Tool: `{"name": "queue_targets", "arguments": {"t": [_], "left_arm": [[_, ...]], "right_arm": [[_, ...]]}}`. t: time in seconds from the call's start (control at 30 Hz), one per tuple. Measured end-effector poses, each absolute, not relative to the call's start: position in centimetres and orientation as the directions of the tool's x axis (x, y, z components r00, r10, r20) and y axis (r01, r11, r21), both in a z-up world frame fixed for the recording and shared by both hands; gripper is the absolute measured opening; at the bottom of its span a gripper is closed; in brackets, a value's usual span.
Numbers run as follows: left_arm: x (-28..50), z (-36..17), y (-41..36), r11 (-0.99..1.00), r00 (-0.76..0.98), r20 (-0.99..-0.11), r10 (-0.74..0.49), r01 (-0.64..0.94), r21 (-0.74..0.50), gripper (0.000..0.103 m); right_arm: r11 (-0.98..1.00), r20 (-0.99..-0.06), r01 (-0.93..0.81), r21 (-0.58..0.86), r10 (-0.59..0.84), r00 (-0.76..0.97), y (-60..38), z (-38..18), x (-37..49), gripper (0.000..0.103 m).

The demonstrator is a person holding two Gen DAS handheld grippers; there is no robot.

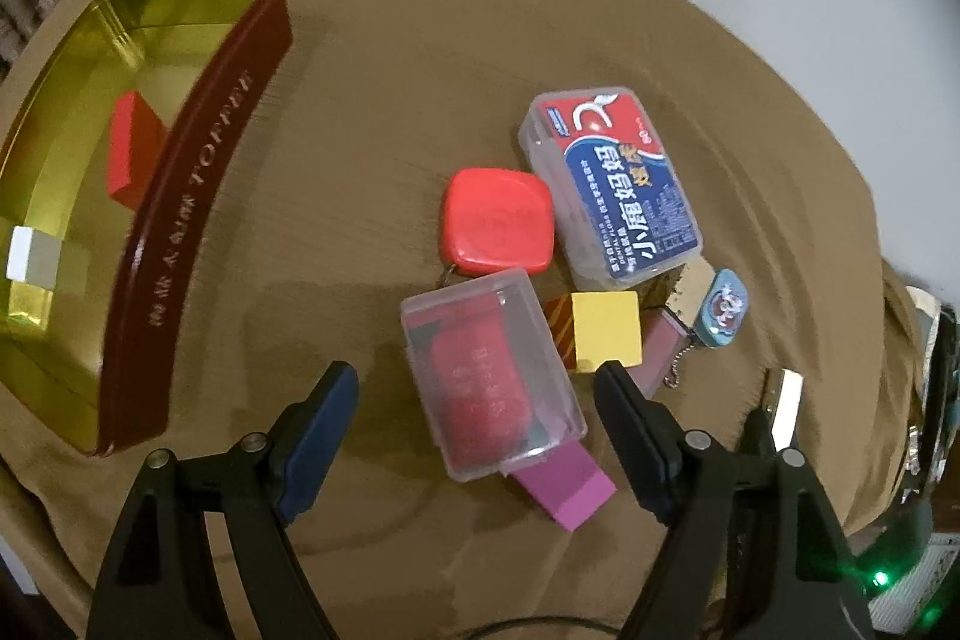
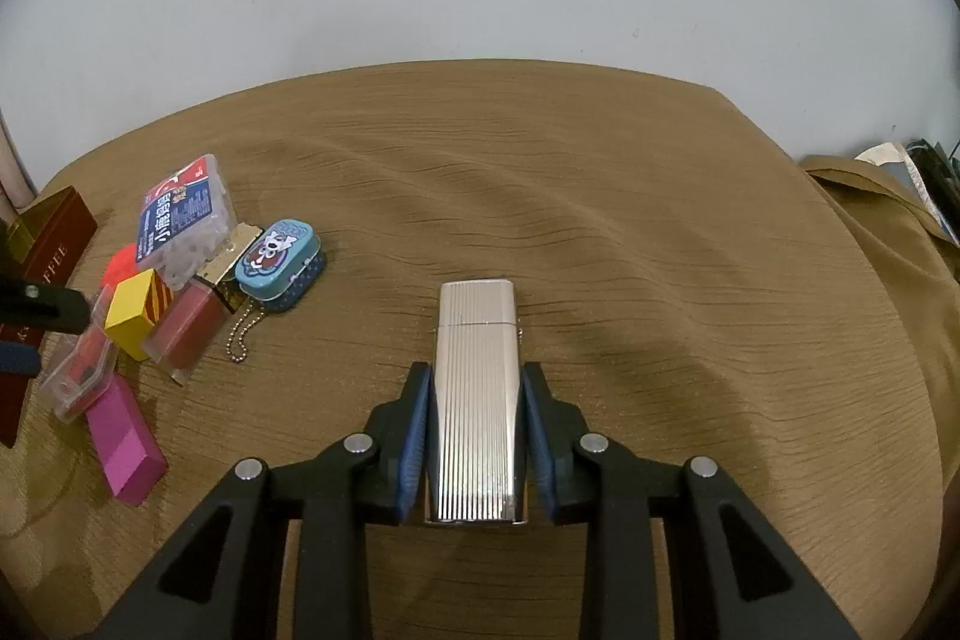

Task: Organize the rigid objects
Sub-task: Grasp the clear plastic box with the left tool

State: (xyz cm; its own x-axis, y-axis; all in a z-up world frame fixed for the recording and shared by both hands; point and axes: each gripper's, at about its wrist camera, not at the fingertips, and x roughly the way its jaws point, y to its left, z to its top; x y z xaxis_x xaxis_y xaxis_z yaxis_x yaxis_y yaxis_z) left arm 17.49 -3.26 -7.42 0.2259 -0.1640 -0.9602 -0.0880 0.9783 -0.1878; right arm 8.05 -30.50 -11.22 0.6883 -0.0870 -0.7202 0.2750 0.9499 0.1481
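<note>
Right gripper [image 2: 474, 436] clamped on the ribbed silver metal lighter [image 2: 477, 388], above the tan-clothed counter [image 2: 600, 196]. Left gripper [image 1: 474, 400] spread wide over the clear plastic case [image 1: 492, 376] holding something red. Maroon tin [image 1: 198, 196] reads "TOFFEE".

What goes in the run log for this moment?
left tool: open over clear case | right tool: shut on silver lighter | tin: partly filled

Ribbed, mirror-bright metal lighter [image 2: 477, 400] over matt, wrinkled tan cloth [image 2: 600, 220]; glossy gold-lined tin [image 1: 198, 196] and clear plastic case [image 1: 492, 376] at left
</note>
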Motion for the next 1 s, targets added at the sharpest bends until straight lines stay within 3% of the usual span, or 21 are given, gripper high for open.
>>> {"name": "queue_targets", "arguments": {"t": [0.1,0.2,0.23,0.37,0.63,1.0], "left_arm": [[17.5,-7.9,-3.4,0.981,0.235,-0.960,-0.153,-0.080,-0.176,0.073],[17.3,-7.8,-3.0,0.983,0.252,-0.955,-0.157,-0.052,-0.176,0.062],[17.3,-7.8,-2.5,0.985,0.252,-0.956,-0.152,-0.045,-0.169,0.053],[17.1,-8.0,-0.8,0.990,0.263,-0.957,-0.120,-0.038,-0.134,0.049],[16.9,-9.4,1.0,0.987,0.271,-0.952,-0.145,-0.028,-0.158,0.053],[15.4,-9.0,0.1,0.992,0.323,-0.938,-0.127,0.064,-0.112,0.049]], "right_arm": [[0.950,-0.720,0.275,0.151,-0.085,0.689,-30.6,-11.2,8.0,0.030],[0.951,-0.721,0.274,0.146,-0.088,0.687,-30.5,-11.1,7.9,0.031],[0.951,-0.721,0.275,0.145,-0.089,0.687,-30.5,-11.0,7.9,0.031],[0.950,-0.722,0.276,0.143,-0.090,0.686,-30.4,-10.9,7.8,0.031],[0.950,-0.722,0.278,0.143,-0.092,0.685,-30.4,-10.9,7.9,0.031],[0.950,-0.723,0.278,0.142,-0.092,0.685,-30.4,-10.9,7.9,0.031]]}}
